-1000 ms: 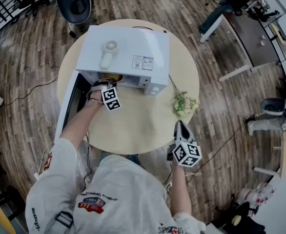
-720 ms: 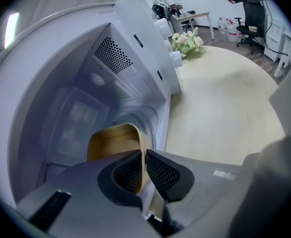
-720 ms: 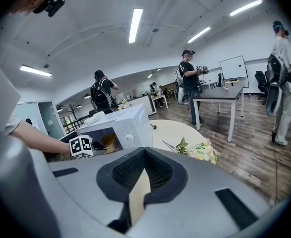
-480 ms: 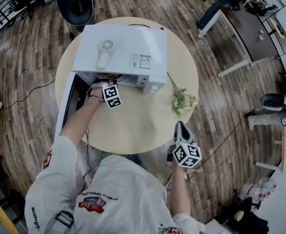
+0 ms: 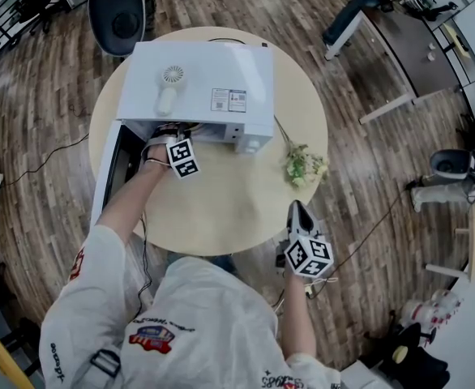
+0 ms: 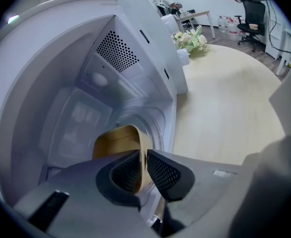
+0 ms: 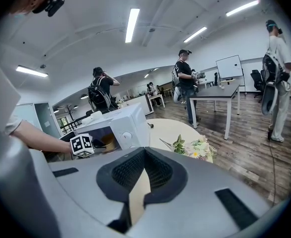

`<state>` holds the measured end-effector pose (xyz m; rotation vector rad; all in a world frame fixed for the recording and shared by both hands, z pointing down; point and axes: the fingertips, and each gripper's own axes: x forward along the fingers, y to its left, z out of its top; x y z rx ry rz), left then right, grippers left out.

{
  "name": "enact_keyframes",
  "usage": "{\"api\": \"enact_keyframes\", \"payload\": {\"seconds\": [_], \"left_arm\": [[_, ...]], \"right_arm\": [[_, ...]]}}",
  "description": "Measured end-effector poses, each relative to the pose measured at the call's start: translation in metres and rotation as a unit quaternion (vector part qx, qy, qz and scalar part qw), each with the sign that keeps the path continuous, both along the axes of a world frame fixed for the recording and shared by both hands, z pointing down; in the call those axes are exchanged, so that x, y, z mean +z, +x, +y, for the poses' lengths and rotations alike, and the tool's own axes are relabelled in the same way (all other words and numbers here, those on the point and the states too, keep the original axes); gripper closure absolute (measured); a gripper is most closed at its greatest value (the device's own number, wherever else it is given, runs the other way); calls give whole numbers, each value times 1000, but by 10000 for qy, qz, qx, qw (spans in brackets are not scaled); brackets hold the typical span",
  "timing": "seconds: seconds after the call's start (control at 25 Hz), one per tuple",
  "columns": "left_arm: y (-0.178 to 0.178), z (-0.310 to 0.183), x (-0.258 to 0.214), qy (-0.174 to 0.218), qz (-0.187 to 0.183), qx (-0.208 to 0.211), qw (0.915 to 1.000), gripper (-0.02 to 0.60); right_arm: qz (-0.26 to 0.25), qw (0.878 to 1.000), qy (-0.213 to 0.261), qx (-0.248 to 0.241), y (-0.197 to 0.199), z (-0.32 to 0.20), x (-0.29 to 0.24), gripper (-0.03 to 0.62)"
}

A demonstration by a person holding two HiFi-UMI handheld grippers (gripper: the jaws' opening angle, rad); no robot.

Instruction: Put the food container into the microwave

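The white microwave (image 5: 197, 79) stands at the back of the round table (image 5: 237, 205) with its door (image 5: 108, 173) swung open to the left. My left gripper (image 6: 143, 170) reaches into the cavity and is shut on the side wall of a tan food container (image 6: 116, 142). The container sits low over the cavity floor, and whether it rests on it is hidden. In the head view only the left gripper's marker cube (image 5: 183, 159) shows at the microwave mouth. My right gripper (image 5: 298, 213) hovers at the table's near edge, shut, with nothing in it.
A small white hand fan (image 5: 169, 87) lies on top of the microwave. A bunch of flowers (image 5: 305, 166) lies on the table right of it. A dark chair (image 5: 120, 14) stands behind the table. People and desks are further back on the right.
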<state>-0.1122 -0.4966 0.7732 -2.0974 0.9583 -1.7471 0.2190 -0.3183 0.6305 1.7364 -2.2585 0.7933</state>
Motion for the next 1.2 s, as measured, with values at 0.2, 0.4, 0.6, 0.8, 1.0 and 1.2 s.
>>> {"api": "enact_keyframes", "payload": {"seconds": [0.2,0.4,0.6,0.8,1.0,1.2], "left_arm": [[-1,1,-7,189,76,-49,9998,532],[0,11,-24,429,372,-172,9982,532],[-2,24,-43,569,774,-469,9943,532],[-6,48,-60,637,1194,-791,9876,567],[-15,66,-84,775,1518,-1087,9794,577],[-31,86,-99,831,1877,-1516,9669,577]], "right_arm": [[-40,10000,-13,-24,-3,3,3,600],[-67,9999,-28,-82,-7,9,3,600],[-74,9996,69,-259,-16,8,-2,600],[-96,9987,196,-470,-29,10,-17,600],[-88,9969,312,-715,-43,10,-27,600],[-80,9944,423,-967,-59,9,-37,600]]}}
